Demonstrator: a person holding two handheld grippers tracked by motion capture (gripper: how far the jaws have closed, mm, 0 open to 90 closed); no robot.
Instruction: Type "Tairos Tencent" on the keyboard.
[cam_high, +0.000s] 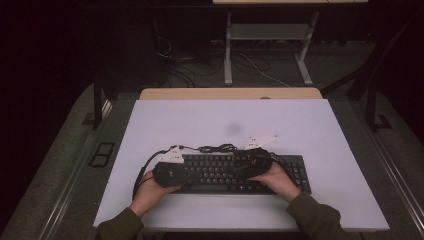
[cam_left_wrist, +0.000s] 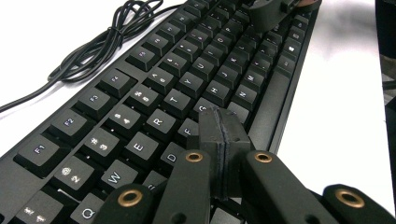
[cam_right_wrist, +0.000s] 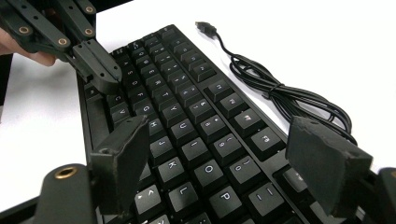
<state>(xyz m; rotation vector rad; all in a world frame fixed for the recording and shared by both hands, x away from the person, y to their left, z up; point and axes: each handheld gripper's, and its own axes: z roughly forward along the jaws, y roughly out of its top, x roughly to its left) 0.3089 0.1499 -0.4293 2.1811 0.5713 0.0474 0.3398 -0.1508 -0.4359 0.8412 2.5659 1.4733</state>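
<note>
With your left gripper (cam_left_wrist: 219, 140) jaws closed on nothing, press the keyboard (cam_right_wrist: 187, 121) key beneath them squarely, keeping the wide-open, empty right gripper (cam_right_wrist: 224, 163) jaws clear.

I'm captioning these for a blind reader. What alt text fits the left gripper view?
The left gripper, its two black jaws pressed shut with nothing between them, hovers low over the letter keys of a black keyboard. A loosely coiled black cable lies on the white table beside the keyboard.
</note>
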